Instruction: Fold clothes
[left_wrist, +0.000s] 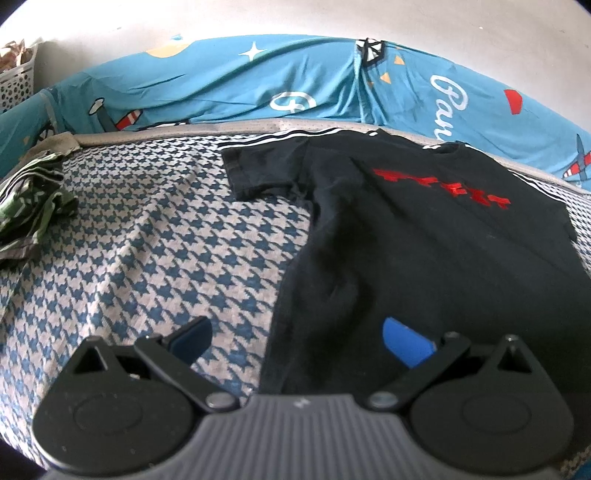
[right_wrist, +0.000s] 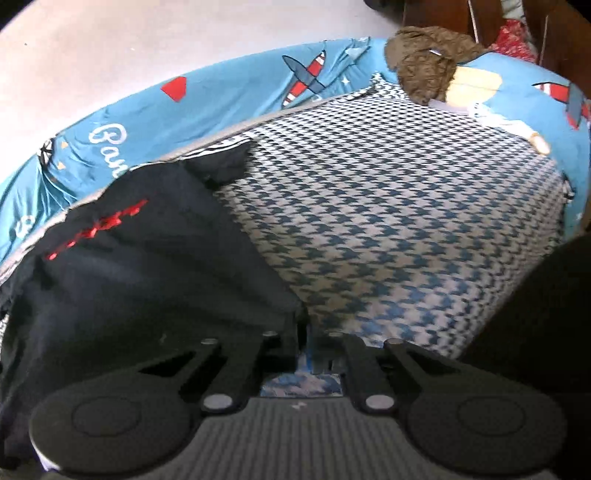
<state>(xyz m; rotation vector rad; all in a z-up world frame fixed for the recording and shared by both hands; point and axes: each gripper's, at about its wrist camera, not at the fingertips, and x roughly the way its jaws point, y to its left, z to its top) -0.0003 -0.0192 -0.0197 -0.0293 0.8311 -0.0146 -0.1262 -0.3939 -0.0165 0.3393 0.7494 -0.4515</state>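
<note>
A black T-shirt (left_wrist: 424, 251) with a red print (left_wrist: 443, 188) lies spread flat on the blue-and-white houndstooth bed cover (left_wrist: 147, 240). One short sleeve points left. My left gripper (left_wrist: 299, 339) is open over the shirt's left side edge near the hem. Its right blue pad (left_wrist: 406, 343) is above the black cloth and its left pad (left_wrist: 192, 338) is above the cover. In the right wrist view the same T-shirt (right_wrist: 147, 277) fills the left side. My right gripper (right_wrist: 308, 347) is shut on the shirt's lower right hem corner, and this view is slightly blurred.
A crumpled green patterned garment (left_wrist: 33, 206) lies at the bed's left edge, near a white basket (left_wrist: 16, 77). Blue printed bedding (left_wrist: 258, 85) runs along the far side by the wall. A brown fuzzy bundle (right_wrist: 424, 62) sits at the far right corner. A dark shape (right_wrist: 535, 314) blocks the right.
</note>
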